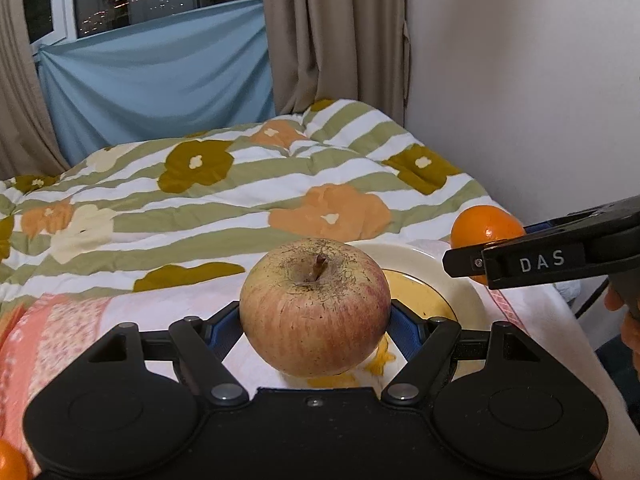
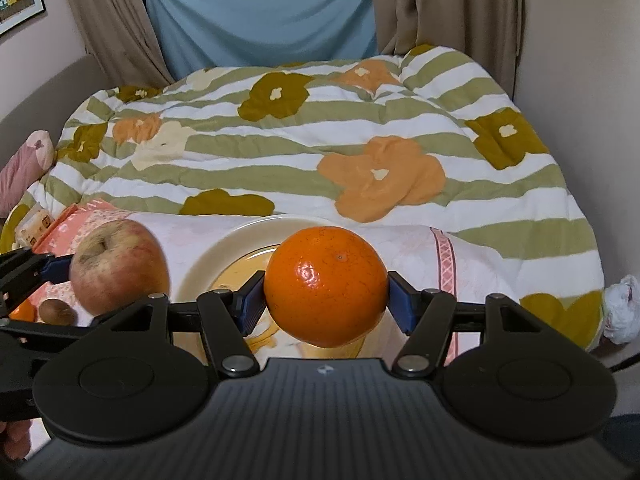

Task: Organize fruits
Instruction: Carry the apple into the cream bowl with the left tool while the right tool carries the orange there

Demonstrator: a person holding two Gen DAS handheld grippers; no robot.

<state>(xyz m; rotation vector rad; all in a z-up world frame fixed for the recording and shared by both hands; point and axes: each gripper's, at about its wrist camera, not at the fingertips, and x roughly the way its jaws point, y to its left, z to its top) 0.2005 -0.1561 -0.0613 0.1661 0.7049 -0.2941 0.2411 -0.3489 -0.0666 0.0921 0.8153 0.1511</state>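
Note:
My left gripper (image 1: 316, 320) is shut on a red-yellow apple (image 1: 315, 306), stem up, held just above the cloth, left of a cream plate (image 1: 460, 276). The apple also shows in the right wrist view (image 2: 120, 266). My right gripper (image 2: 326, 300) is shut on an orange (image 2: 326, 286) and holds it above the plate (image 2: 208, 256). In the left wrist view the orange (image 1: 486, 226) shows behind the right gripper's black finger (image 1: 536, 260).
A pink-and-white cloth (image 2: 412, 252) covers the surface under the plate. A flowered striped quilt (image 2: 320, 140) lies behind. A brown round item (image 2: 56, 311) and another orange (image 1: 10, 460) lie at the left. Wall at right, curtains behind.

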